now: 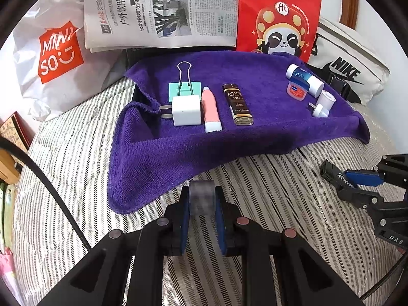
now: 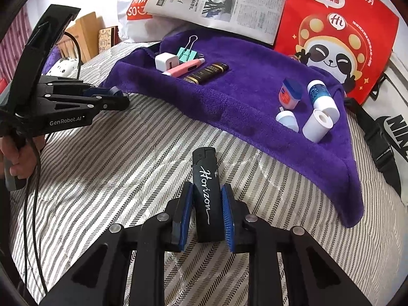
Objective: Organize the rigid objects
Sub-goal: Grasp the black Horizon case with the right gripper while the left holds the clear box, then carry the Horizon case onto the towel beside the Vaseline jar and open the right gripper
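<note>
A purple towel [image 1: 204,148] lies on the striped bedcover. In a row on its left part are a mint binder clip [image 1: 181,89], a white charger plug [image 1: 185,111], a pink tube [image 1: 211,109] and a brown lighter [image 1: 238,104]. At its right end a small Vaseline jar [image 1: 297,89], a blue-white bottle [image 1: 304,77], a white cylinder [image 1: 327,99] and a white cap [image 1: 320,111] cluster together. My left gripper [image 1: 202,191] is shut on a grey translucent roll [image 1: 201,204] at the towel's near edge. Over the bedcover, my right gripper [image 2: 207,187] is shut on a black "Horizon" lighter [image 2: 204,168].
Behind the towel lean a white Miniso bag [image 1: 51,58], a newspaper [image 1: 163,10], a red panda bag [image 1: 278,15] and a Nike bag [image 1: 352,61]. A black cable [image 1: 51,186] crosses the left side. A hand [image 2: 15,158] holds the left gripper's grip.
</note>
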